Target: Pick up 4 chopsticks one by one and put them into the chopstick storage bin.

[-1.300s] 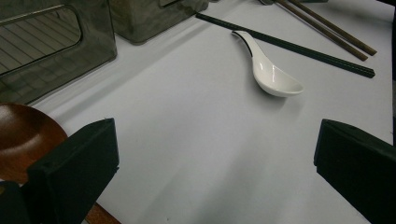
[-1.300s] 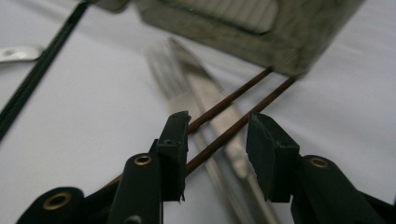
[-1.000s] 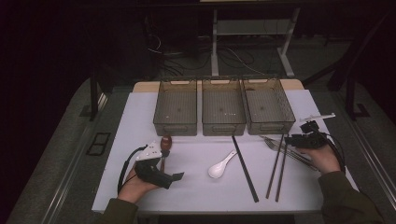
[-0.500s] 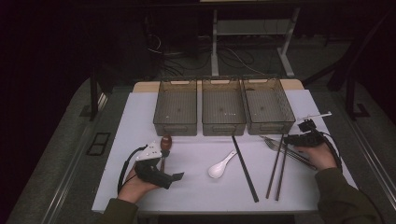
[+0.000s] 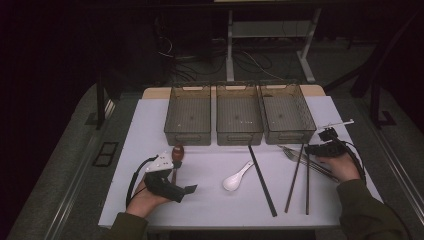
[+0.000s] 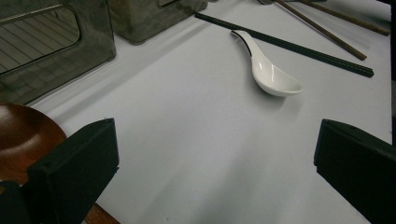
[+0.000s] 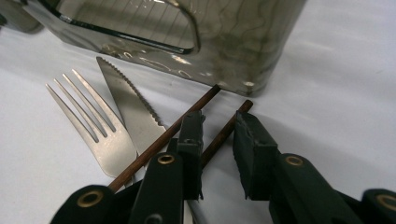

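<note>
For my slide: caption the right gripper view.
Right claw closing around one brown chopstick, another chopstick, a fork and a knife alongside, before a clear bin.

Tool (image 6: pixel 219 172) jaws wide apart over white table (image 6: pixel 187 121), white spoon (image 6: pixel 268 70) ahead

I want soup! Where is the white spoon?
In the high view, the white ceramic spoon lies mid-table, before the middle grey basket, left of the long black chopstick.

A high camera looks forward and down over the whole white table (image 5: pixel 150 130). The left gripper camera sits low, sharing the white spoon (image 6: pixel 268 70) with it. The right one, perhaps nearest, faces a brown chopstick (image 7: pixel 224 133).
</note>
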`<state>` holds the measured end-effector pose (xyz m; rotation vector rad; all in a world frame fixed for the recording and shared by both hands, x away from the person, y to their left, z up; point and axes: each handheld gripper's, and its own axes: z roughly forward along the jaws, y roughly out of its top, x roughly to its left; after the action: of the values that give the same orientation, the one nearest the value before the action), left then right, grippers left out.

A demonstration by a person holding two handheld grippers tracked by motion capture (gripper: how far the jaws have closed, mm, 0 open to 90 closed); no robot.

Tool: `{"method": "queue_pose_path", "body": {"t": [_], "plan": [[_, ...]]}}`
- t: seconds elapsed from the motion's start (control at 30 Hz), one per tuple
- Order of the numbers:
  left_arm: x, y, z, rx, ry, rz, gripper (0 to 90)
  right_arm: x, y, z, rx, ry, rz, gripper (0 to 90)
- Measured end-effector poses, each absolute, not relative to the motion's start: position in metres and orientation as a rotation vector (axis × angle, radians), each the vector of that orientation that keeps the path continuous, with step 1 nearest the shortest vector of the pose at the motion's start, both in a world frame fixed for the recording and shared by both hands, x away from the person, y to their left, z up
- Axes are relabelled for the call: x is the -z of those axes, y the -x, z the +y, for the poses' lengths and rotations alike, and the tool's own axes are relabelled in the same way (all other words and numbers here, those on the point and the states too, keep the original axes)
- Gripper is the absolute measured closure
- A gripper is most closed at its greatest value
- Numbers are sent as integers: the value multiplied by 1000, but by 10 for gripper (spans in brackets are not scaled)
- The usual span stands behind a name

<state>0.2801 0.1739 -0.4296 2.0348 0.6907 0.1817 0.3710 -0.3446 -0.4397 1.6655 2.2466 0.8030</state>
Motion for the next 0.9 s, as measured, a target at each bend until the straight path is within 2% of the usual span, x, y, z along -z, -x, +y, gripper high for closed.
{"method": "queue_pose_path", "body": {"t": [0.3,0.5,0.63,0.9], "plan": [[430,-280,174,-181,-2037,689,0,439,-370,-340,-752,-1630,2256,782],[430,-280,174,-181,-2037,689,0,439,-370,-340,-751,-1623,2258,793],[430,-280,174,-180,-2036,689,0,438,-369,-341,-749,-1619,2266,843],[429,-280,174,-181,-2035,688,0,439,-369,-343,-755,-1585,2286,844]]}}
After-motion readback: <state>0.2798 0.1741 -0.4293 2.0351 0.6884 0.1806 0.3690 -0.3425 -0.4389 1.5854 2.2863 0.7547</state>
